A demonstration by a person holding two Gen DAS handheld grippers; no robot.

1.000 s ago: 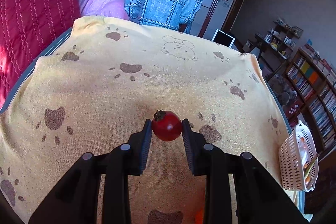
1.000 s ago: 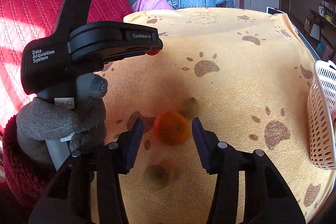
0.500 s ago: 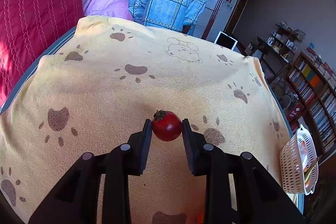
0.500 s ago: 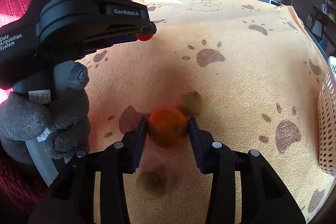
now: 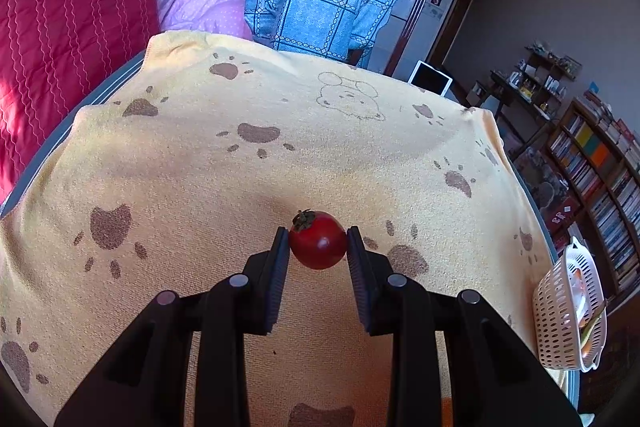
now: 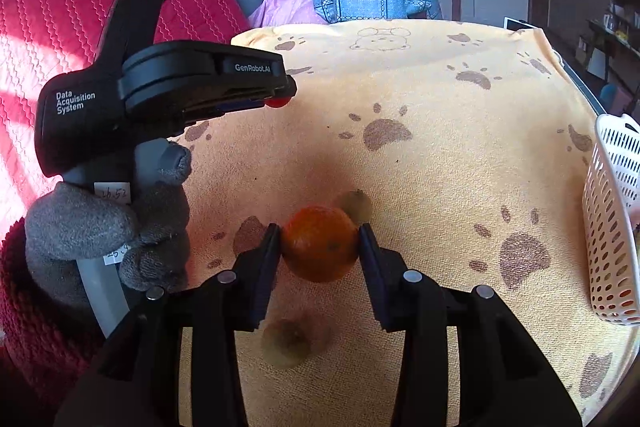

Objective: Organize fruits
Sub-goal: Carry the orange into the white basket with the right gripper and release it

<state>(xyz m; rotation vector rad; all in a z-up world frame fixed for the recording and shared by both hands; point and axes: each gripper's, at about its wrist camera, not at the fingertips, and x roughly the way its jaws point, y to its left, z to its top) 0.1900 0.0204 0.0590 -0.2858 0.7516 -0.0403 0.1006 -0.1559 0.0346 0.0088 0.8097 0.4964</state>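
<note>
Left tongs [image 5: 318, 246] pinch a small round red tomato [image 5: 318, 241] above the yellow paw-print towel [image 5: 248, 179] covering the counter; its dark stem cap tilts up and left. Right tongs [image 6: 319, 245] clamp a round orange citrus fruit [image 6: 319, 243], no clear long axis. Only the right view shows two blurred greenish-brown fruits [image 6: 356, 205] on the towel and the grey-gloved hand [image 6: 108, 227]. White perforated plastic basket [image 5: 570, 311] at the counter's right edge in both.
</note>
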